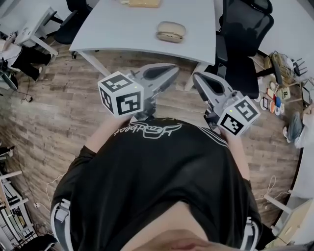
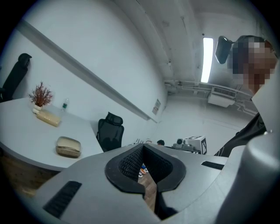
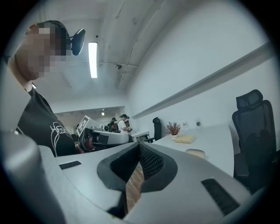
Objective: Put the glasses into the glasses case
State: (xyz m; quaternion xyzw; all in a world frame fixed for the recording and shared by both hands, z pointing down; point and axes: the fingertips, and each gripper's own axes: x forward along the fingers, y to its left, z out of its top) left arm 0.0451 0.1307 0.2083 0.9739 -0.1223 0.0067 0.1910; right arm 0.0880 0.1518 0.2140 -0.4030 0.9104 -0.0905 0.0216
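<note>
- so both claws are held out in front of the person's black shirt, over the wood floor, short of the white table
- left gripper: clenched. Its own view shows the black ribbed pads meeting at the tips with nothing between them, just a sliver of floor showing through lower down
- right gripper: same deal, jaws closed tight and empty, only floorboards peeking through the gap under the pads
- the two tips angle in toward each other a bit but don't touch, and each marker cube sits back near the person's body
- glasses case: beige, lying flat on the table near the front edge, roughly ahead of the two grippers and well apart from both. The lid looks down, so I can't tell what's inside
- further back on the table there's a beige block, and the left gripper view shows a small pot of red twigs just behind it
- black office chair is parked at the right end of the table, beyond the right gripper
- some clutter lies on the floor off to the right, too small to make out
</note>
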